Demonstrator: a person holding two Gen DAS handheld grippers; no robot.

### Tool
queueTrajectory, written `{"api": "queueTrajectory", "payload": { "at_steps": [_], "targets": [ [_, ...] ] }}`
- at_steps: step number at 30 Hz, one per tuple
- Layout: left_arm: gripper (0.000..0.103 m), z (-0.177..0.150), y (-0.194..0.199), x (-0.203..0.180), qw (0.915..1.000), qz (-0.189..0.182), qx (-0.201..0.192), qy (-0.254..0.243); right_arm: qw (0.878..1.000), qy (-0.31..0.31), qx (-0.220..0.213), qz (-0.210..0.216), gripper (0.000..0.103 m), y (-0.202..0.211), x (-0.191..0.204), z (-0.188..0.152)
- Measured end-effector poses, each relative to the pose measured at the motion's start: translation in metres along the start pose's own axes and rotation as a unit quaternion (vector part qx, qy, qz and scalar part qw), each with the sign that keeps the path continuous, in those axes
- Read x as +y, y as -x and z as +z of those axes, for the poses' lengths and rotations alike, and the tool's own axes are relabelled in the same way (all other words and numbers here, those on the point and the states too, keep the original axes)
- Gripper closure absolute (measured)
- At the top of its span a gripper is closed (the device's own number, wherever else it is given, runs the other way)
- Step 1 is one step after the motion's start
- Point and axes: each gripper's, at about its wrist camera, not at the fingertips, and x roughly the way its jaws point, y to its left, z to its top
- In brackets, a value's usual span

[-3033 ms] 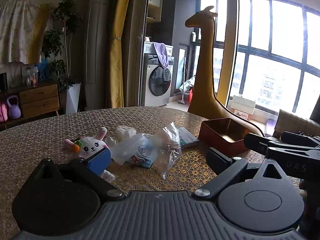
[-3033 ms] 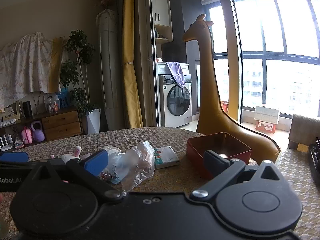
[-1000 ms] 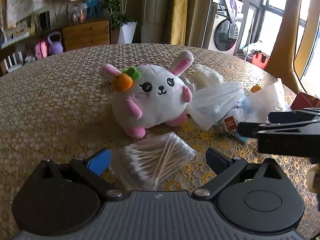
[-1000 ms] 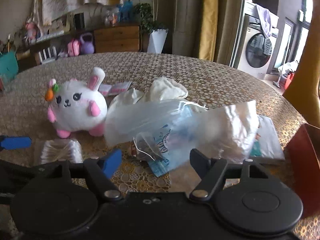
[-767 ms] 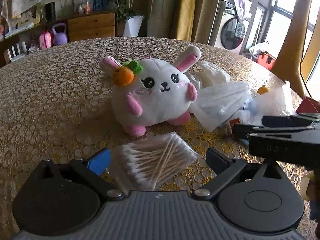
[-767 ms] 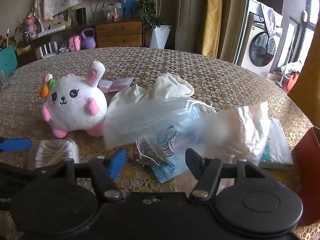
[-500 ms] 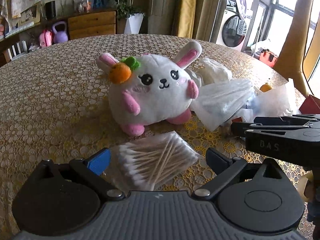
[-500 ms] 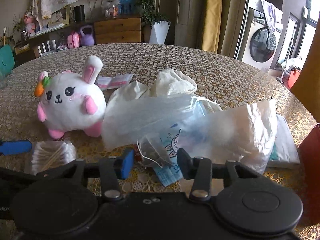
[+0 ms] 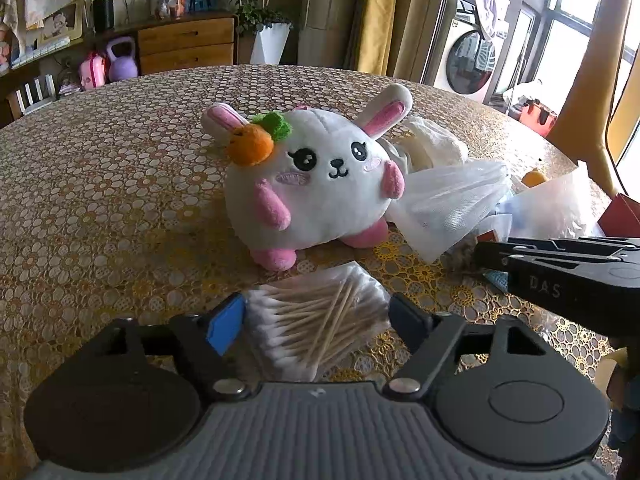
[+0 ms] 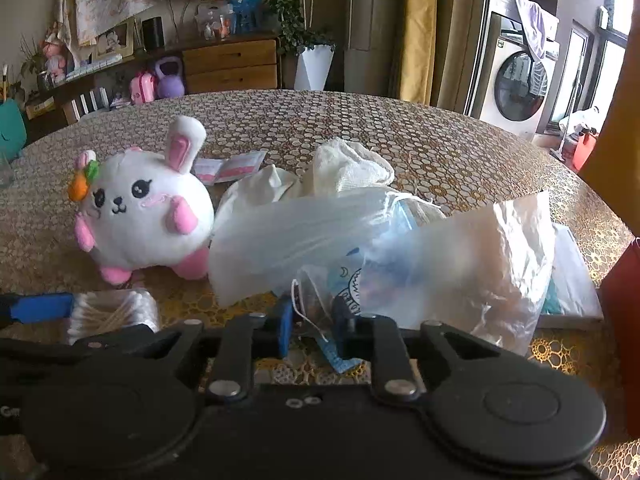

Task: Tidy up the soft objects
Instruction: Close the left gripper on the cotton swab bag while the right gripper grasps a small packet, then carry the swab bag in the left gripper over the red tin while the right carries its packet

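Taking the plush bunny (image 9: 316, 184) as the landmark, it sits upright on the round, lace-patterned table (image 9: 100, 184), a carrot on its left ear. Just in front of it lies a clear pack of cotton swabs (image 9: 316, 328), and the left gripper (image 9: 316, 320) has its fingers spread on either side of that pack; whether they touch it I cannot tell. To the right of the bunny, touching its side, is a translucent white bag (image 9: 448, 208), with a crumpled cream cloth (image 9: 432, 144) behind it. Only the left wrist view shows the right gripper from the side, a black bar marked with letters reaching in toward the pile. The right wrist view, in turn, shows the far side of that pile: a pink-and-white sachet (image 10: 232, 168) behind and right of the bunny, a small clear tea-bag packet (image 10: 314, 304) at the front of the pile, a crinkled clear bag (image 10: 472, 268) further right, then a flat white pack (image 10: 572, 280) and the edge of a red box (image 10: 622, 312). The right gripper (image 10: 312, 320) is pressed nearly together, pinching that small clear packet between its blue pad and black pad. The swab pack appears here only at the lower left, below the bunny.
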Motion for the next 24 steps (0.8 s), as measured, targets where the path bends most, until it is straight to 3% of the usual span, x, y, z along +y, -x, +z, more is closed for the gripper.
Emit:
{"api": "queueTrajectory", "payload": {
  "at_steps": [6,16,24],
  "targets": [
    [0.031,0.001,0.003,-0.001,1.0000,0.000,0.004,-0.004,1.000,-0.017,-0.008,0.008,0.097,0.009,-0.003,-0.002],
    [0.032,0.001,0.028,-0.005,0.9999,-0.013,-0.003,-0.008,0.998,-0.053,-0.030,0.027,0.098,0.048,-0.008,-0.010],
    [0.032,0.006,0.073,-0.026,0.9974,-0.043,-0.039,-0.042,0.994,-0.072,-0.068,0.038,0.098,0.102,-0.017,-0.010]
  ]
}}
